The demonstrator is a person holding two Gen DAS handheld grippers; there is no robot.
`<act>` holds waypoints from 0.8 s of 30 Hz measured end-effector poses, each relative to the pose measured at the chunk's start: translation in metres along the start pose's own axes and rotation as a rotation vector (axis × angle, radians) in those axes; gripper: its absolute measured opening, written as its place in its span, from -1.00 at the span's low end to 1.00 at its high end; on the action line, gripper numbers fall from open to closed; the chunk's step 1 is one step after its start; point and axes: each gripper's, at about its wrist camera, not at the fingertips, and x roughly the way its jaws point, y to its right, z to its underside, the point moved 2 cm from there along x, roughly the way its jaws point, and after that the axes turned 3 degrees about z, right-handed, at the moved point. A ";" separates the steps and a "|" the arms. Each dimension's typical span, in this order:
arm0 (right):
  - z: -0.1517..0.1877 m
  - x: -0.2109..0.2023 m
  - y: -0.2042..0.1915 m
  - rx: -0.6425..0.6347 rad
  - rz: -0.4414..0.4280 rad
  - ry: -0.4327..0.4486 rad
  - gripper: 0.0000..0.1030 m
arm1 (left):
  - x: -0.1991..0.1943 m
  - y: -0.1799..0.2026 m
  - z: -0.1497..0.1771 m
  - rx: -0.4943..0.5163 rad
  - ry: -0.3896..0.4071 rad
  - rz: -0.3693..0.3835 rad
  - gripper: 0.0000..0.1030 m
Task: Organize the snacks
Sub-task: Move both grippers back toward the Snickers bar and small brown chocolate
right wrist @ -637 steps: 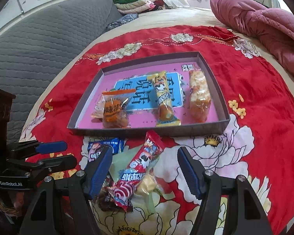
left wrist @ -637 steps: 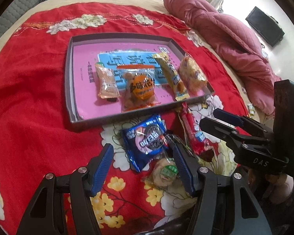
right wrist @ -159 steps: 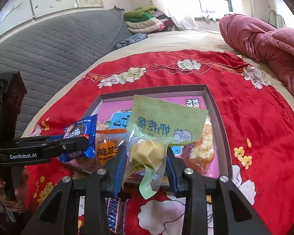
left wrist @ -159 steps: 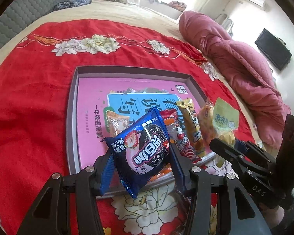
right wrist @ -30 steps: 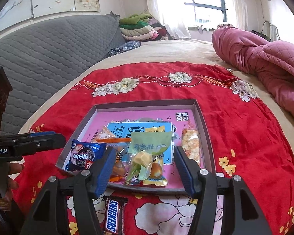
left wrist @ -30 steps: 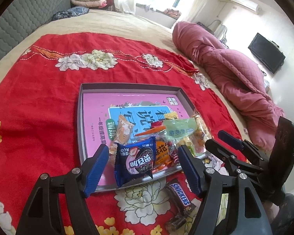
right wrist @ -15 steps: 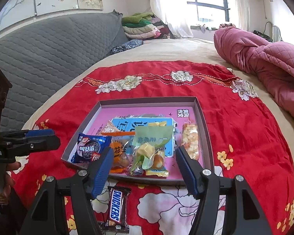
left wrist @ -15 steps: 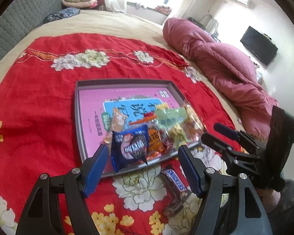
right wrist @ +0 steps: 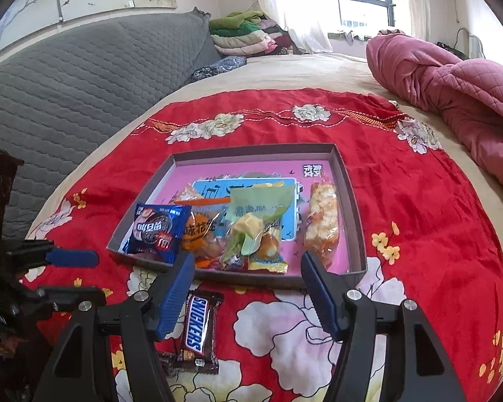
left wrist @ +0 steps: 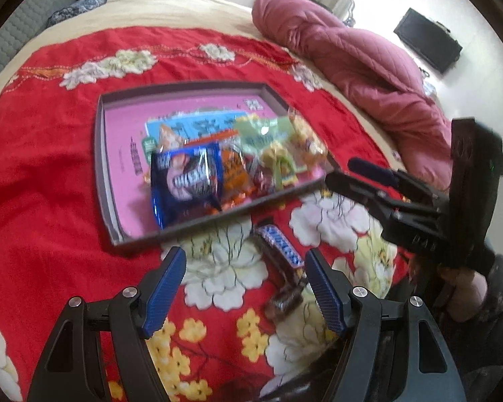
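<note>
Two claws hover over a bed. The left claw (left wrist: pixel 245 286) stands spread and empty; the right claw (right wrist: pixel 247 293), its jaws having just been opening, is spread and empty too. One Snickers bar (right wrist: pixel 197 330), brown wrapper with blue lettering, lies on the red floral cloth (right wrist: pixel 419 201) just outside the tray (right wrist: pixel 350 197). Inside the tray sit one blue cookie pack (right wrist: pixel 157 231), one green-topped sweet (right wrist: pixel 256 216), one orange packet (right wrist: pixel 198 231) and one clear bag of puffed snacks (right wrist: pixel 322 219); others are partly hidden.
</note>
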 end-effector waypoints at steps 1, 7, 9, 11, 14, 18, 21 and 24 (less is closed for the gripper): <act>0.002 0.000 -0.001 -0.002 -0.007 -0.005 0.27 | 0.001 -0.001 0.003 -0.006 -0.008 0.004 0.45; 0.010 0.002 -0.008 -0.018 -0.031 -0.031 0.27 | 0.007 0.004 0.018 -0.020 -0.060 0.046 0.45; 0.013 0.003 -0.008 -0.012 -0.035 -0.045 0.27 | 0.011 0.009 0.021 -0.009 -0.079 0.058 0.45; 0.015 0.004 -0.008 -0.005 -0.041 -0.054 0.27 | 0.015 0.013 0.024 0.008 -0.100 0.060 0.45; 0.017 0.004 -0.006 0.001 -0.036 -0.060 0.27 | 0.025 0.019 0.029 0.028 -0.141 0.069 0.45; 0.021 0.007 -0.006 -0.001 -0.045 -0.082 0.28 | 0.035 0.027 0.036 0.053 -0.178 0.071 0.45; 0.026 0.011 -0.010 -0.016 -0.062 -0.108 0.28 | 0.042 0.029 0.039 0.059 -0.198 0.076 0.45; 0.031 0.017 -0.013 -0.023 -0.077 -0.143 0.28 | 0.048 0.028 0.041 0.054 -0.214 0.077 0.45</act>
